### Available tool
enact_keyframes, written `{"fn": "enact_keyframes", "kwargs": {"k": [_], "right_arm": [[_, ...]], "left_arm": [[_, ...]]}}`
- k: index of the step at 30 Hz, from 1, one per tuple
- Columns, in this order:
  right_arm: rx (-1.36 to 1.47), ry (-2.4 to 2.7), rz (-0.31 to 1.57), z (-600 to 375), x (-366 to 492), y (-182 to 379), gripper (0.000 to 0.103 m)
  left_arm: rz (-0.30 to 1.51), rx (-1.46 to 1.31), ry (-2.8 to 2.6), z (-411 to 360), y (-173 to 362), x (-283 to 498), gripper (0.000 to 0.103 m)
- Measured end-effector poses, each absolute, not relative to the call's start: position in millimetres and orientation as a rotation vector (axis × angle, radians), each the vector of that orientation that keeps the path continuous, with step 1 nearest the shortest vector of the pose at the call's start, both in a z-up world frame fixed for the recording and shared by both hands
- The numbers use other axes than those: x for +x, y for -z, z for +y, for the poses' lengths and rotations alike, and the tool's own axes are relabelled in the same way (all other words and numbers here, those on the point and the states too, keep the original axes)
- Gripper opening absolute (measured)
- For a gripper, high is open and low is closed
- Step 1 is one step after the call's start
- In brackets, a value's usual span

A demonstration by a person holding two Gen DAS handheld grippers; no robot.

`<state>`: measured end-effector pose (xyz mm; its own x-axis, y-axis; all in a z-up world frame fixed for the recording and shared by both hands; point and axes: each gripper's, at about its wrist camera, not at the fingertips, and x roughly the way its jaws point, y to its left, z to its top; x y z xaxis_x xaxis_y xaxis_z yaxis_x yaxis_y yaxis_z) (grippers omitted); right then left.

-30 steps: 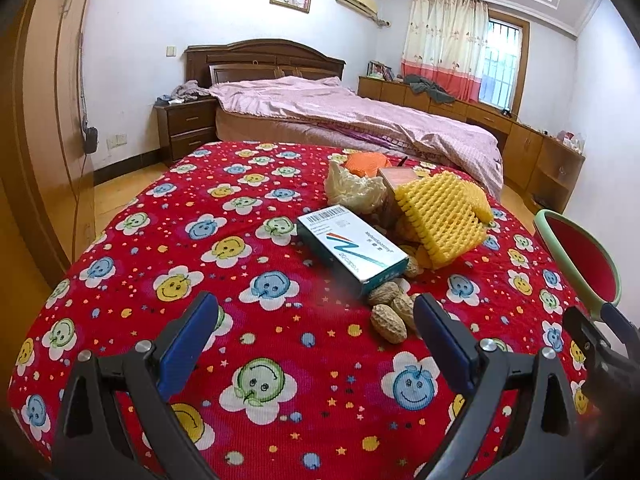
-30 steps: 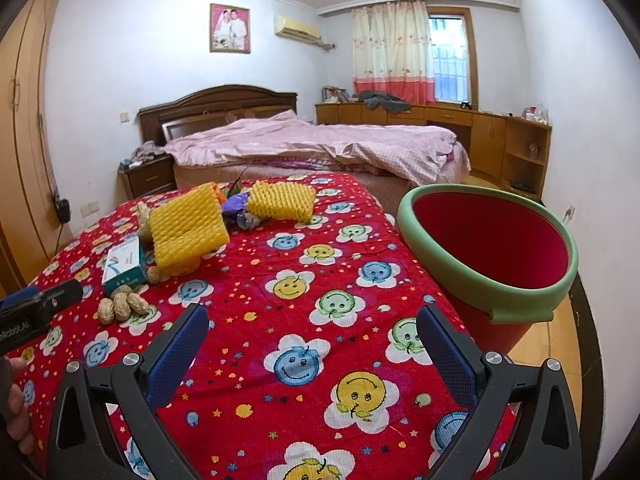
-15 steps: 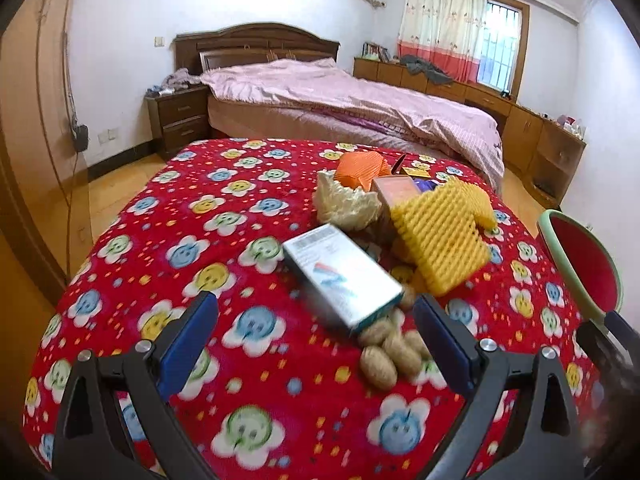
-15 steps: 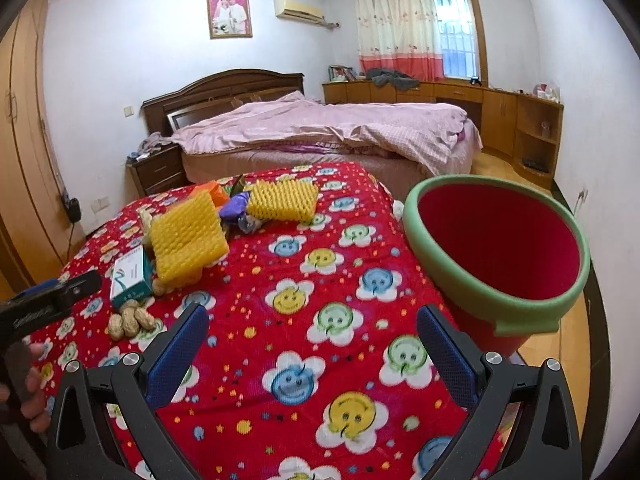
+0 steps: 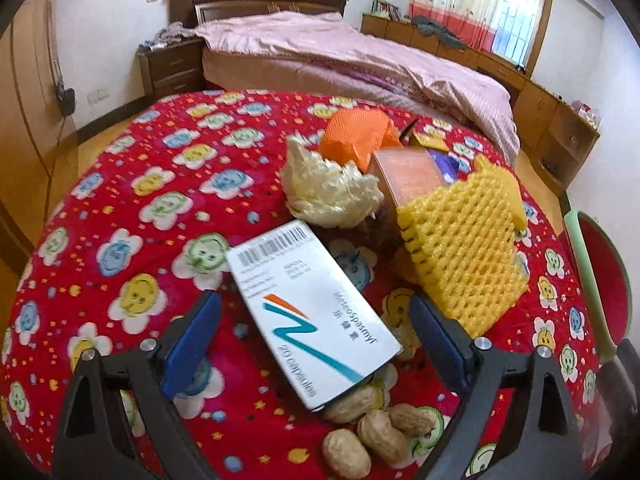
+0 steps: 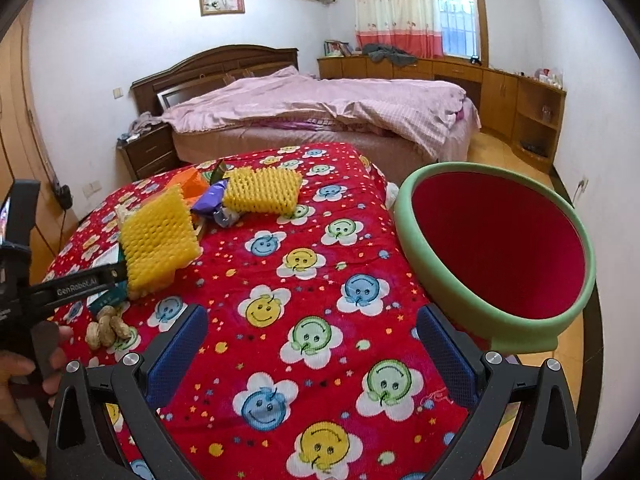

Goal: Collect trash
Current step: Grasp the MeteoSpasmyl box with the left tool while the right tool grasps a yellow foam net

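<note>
A white medicine box [image 5: 312, 312] lies on the red smiley-face tablecloth [image 5: 132, 216], between the open jaws of my left gripper [image 5: 316, 340], which do not touch it. Peanuts [image 5: 372, 432] lie just below the box. Behind it are a yellow foam net [image 5: 460, 248], a cream crumpled wrapper [image 5: 328, 188], an orange foam net [image 5: 356, 136] and an orange box [image 5: 412, 176]. My right gripper [image 6: 316, 352] is open and empty over the cloth. The red bin with a green rim [image 6: 496, 248] stands off the table's right edge. A second yellow foam net [image 6: 264, 190] lies further back.
A purple wrapper [image 6: 212, 200] lies between the two yellow nets. The bin's rim also shows in the left wrist view [image 5: 580, 272]. A bed with pink covers [image 6: 320, 108] stands behind the table. The left gripper's arm [image 6: 76, 282] reaches in at the left of the right wrist view.
My left gripper has moved forward and down, so the medicine box now sits between its open jaws. My right gripper has shifted slightly; the bin looks closer.
</note>
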<state>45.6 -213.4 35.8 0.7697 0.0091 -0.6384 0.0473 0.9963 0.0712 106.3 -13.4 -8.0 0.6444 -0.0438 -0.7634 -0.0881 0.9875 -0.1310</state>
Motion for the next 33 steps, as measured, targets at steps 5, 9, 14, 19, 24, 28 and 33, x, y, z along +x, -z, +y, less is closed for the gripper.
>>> {"fn": "enact_keyframes", "kwargs": {"k": [5, 9, 14, 19, 24, 28, 33], "right_arm": [[0.115, -0.013, 0.708, -215.2, 54.8, -38.4, 0.103], [0.120, -0.034, 0.706, -211.4, 62.2, -44.4, 0.103], [0.139, -0.076, 0.694, -200.7, 70.7, -51.0, 0.103], [0.153, -0.096, 0.682, -182.8, 81.9, -54.7, 0.103], [0.151, -0.133, 0.706, -160.2, 93.1, -52.7, 0.103], [0.137, -0.146, 0.757, -141.1, 106.4, -44.8, 0.103], [0.146, -0.127, 0.790, -124.5, 121.5, -40.1, 0.103]], "left_arm": [[0.889, -0.164, -0.001, -14.0, 11.5, 109.0, 0.075], [0.884, -0.187, 0.035, -9.4, 9.4, 104.8, 0.074], [0.852, -0.188, 0.058, 2.3, -3.2, 98.8, 0.073], [0.804, -0.160, 0.040, 23.9, -19.4, 99.4, 0.073], [0.771, -0.178, 0.020, 52.8, -25.6, 108.6, 0.073], [0.755, -0.212, 0.010, 72.2, -24.2, 116.1, 0.073], [0.733, -0.250, 0.013, 91.0, -21.2, 120.4, 0.073]]}}
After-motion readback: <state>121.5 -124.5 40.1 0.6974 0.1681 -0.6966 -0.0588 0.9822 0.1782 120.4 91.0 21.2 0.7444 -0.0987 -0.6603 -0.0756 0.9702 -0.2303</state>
